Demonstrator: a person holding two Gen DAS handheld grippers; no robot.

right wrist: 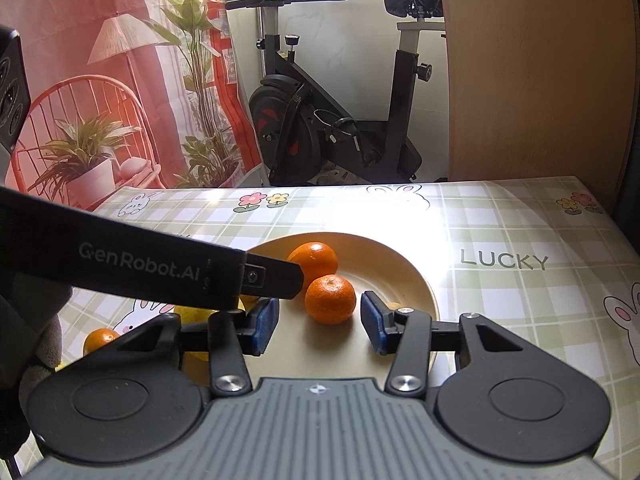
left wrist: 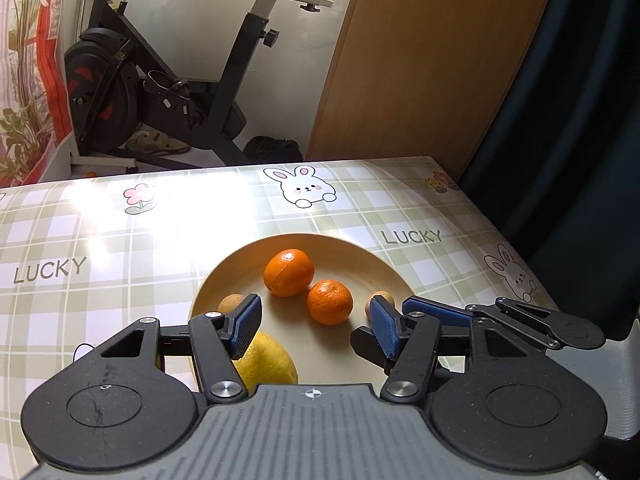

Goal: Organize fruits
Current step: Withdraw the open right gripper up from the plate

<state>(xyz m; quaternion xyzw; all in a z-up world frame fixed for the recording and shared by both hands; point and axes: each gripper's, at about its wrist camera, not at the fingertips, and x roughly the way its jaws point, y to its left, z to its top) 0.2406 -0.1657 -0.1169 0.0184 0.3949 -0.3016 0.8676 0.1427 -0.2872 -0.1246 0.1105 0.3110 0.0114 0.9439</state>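
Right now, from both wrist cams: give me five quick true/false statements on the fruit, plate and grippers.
1. Two oranges lie on the plate. True: a larger orange and a smaller orange.
2. The left gripper holds an orange. False: it is open with nothing between its pads.
3. The lemon lies at the plate's near edge. True.
4. All fruit is on the plate. False: another orange sits on the tablecloth.
5. The right gripper is shut. False: open.

Left gripper (left wrist: pixel 314 320): jaws apart, empty, lower centre of frame, tilted downward. Right gripper (right wrist: pixel 318 322): jaws apart, nothing gripped, lower centre, tilted downward; the left gripper's body crosses from mid-left.
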